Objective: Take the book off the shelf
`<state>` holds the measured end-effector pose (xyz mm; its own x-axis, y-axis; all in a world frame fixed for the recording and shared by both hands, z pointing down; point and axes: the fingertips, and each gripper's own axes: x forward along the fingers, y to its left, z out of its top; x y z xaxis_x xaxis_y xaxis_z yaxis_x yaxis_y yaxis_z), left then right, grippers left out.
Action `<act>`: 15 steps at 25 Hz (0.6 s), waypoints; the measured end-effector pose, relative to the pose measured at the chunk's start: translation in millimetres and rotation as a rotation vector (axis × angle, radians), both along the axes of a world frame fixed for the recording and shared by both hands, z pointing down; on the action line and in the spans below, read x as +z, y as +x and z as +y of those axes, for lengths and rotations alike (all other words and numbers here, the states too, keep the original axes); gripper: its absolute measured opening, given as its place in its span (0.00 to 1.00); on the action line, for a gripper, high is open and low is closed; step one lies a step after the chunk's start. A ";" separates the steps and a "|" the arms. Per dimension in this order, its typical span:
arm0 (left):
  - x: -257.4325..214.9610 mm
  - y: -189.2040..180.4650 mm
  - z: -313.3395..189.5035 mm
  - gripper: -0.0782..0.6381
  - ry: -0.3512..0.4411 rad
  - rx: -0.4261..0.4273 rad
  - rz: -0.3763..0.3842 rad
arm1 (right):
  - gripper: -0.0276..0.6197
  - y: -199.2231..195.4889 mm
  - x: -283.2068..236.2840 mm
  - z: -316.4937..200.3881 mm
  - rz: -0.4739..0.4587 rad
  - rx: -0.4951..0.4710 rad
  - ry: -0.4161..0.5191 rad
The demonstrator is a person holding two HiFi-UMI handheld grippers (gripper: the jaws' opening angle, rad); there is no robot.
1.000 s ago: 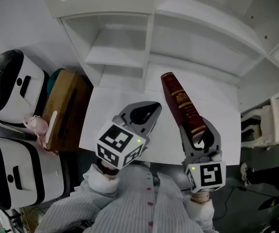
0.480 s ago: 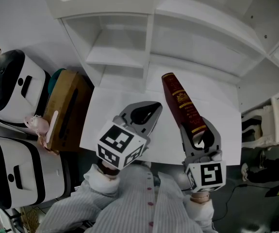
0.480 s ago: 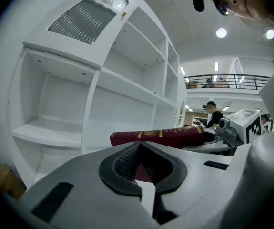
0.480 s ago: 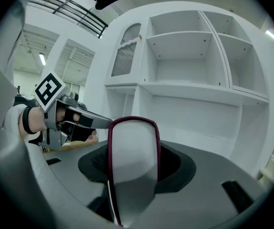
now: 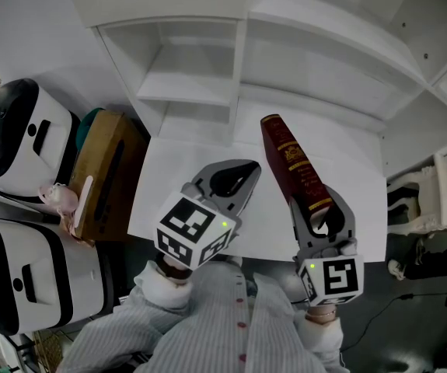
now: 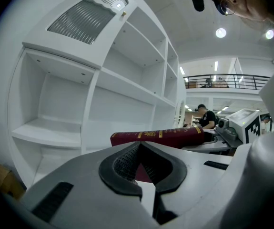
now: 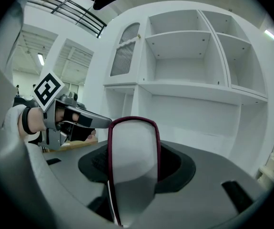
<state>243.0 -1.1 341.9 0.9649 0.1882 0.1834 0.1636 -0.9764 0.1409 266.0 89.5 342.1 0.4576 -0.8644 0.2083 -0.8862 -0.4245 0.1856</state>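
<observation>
Looking at a dark red book (image 5: 289, 158) with gold trim, clamped by its lower end between the jaws of the right gripper (image 5: 317, 203), lower right of centre in the head view. Pointing up and to the left from there, with its top end near the bottom ledge of the white shelf (image 5: 239, 68). Not sitting in any compartment, just hanging out in front, over the white table (image 5: 169, 204). Can't say for sure whether that top end touches the ledge.

Checking the right gripper view: pale page edges framed by the red cover, dead centre of the frame, squeezed between both pads.

Also spotting the left gripper (image 5: 248, 169) just left of the book in the middle of the head view, with jaws pressed together on nothing and a gap of table between it and the book.

Plus a brown cardboard box (image 5: 103, 169) right against the table's left edge, two white-and-black machines (image 5: 17, 134) at far left, and a striped shirt (image 5: 207, 329) along the bottom.
</observation>
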 end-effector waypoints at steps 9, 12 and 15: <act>1.9 -1.8 3.8 0.12 -0.001 0.006 -0.009 | 0.38 -1.0 2.5 1.6 -0.012 -0.010 -0.012; 2.9 -2.2 4.2 0.12 -0.002 0.004 -0.012 | 0.38 -1.8 4.6 2.0 -0.019 -0.019 -0.021; 4.6 -3.0 4.1 0.12 -0.004 0.000 -0.014 | 0.38 -3.3 7.1 2.2 -0.025 -0.024 -0.026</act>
